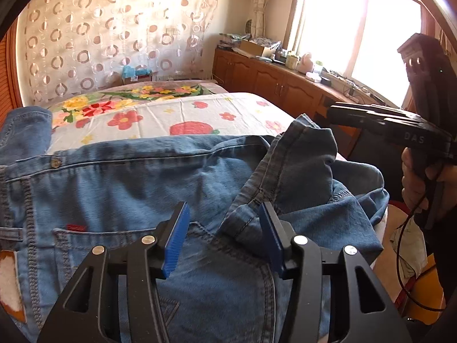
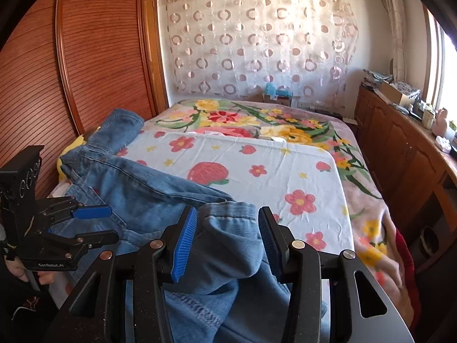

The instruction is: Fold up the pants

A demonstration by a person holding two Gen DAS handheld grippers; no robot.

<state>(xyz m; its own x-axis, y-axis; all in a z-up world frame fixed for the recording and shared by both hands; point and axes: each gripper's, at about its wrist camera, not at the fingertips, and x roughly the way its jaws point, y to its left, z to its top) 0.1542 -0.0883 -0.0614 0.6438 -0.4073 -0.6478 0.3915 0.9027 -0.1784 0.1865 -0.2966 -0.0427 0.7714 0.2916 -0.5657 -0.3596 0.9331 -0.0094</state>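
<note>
1. A bedroom in a home: a wide bed (image 2: 368,200) fills the middle of the room, spread with a big-flowered blanket (image 2: 285,120) and a lighter sheet (image 2: 257,157) printed with strawberries and blossoms.
2. Behind it hangs a sheer curtain (image 2: 257,43) patterned with rings.
3. On one side stands a reddish wooden slatted wardrobe door (image 2: 94,57).
4. On the other side, low wooden cabinets (image 1: 271,80) run under a bright window (image 1: 357,28), their top crowded with household clutter.

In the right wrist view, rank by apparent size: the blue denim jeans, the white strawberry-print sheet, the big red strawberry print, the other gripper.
1. White strawberry-print sheet and blue denim jeans: similar; jeans are nearer, so unsure.
2. Left gripper.
3. Big red strawberry print.
</note>
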